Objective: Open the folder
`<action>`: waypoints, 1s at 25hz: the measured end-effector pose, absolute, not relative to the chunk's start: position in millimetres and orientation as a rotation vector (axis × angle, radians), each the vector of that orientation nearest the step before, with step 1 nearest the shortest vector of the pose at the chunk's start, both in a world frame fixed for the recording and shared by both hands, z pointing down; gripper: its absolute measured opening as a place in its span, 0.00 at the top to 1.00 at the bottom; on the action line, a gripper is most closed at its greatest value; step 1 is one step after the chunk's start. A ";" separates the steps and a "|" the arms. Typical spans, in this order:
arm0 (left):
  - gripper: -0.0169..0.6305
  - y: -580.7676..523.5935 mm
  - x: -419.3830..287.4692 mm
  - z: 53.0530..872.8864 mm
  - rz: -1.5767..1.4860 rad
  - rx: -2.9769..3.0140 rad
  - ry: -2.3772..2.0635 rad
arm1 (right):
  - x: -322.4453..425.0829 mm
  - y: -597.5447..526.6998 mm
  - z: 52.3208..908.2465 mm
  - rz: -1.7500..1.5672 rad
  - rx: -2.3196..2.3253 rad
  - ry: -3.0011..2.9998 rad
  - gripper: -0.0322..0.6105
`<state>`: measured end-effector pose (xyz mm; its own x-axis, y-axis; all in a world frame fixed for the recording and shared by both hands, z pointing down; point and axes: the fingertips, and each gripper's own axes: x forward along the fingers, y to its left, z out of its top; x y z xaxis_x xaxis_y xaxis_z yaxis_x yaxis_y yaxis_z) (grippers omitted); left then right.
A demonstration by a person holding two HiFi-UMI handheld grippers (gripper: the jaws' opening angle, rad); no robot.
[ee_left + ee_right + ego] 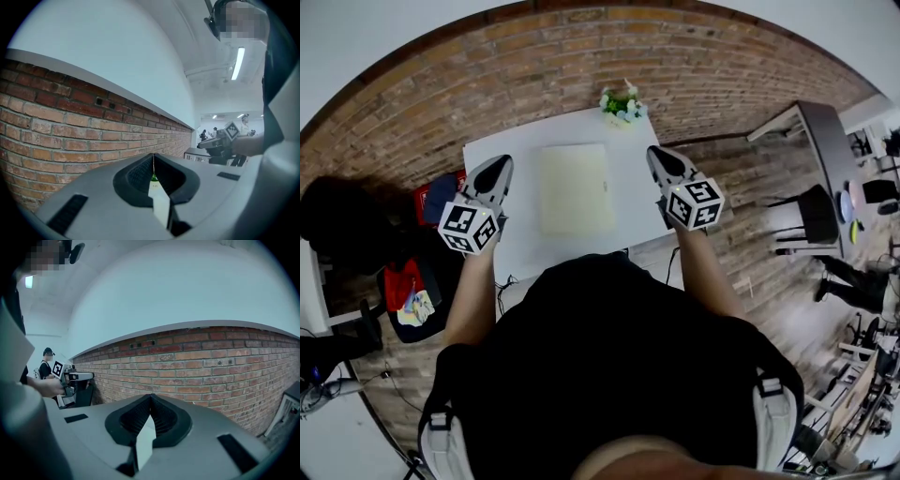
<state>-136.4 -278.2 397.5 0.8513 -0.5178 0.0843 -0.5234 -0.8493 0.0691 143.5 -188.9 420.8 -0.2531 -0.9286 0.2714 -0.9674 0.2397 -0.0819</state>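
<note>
**Left tool (498,169) and right tool (662,159) shut, folder (574,187) between them**

Both tools are closed and hold nothing. The folder lies flat and closed on the desk (520,248). Its long side points away from the person. Neither tool looks nearer to it.

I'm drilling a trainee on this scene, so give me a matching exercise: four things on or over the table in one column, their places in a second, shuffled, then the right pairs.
Things:
1. folder
2. flowers
3. left claw
4. right claw

Places:
A. at the far edge of the table
B. lying flat in the middle of the table
C. shut, over the table's right side in the head view
D. shut, over the table's left side in the head view

Pairs: 1-B, 2-A, 3-D, 4-C
</note>
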 end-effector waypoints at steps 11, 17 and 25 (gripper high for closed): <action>0.95 -280.2 -102.0 394.2 0.103 2.893 -0.974 | 174.9 -214.7 425.0 0.352 1.663 -2.431 0.91; 0.95 -276.9 -90.9 399.3 0.120 2.859 -1.049 | 188.1 -225.2 435.4 0.378 1.586 -2.471 0.91; 0.95 -274.1 -85.4 406.8 0.146 2.822 -1.118 | 194.1 -238.3 443.7 0.401 1.507 -2.505 0.91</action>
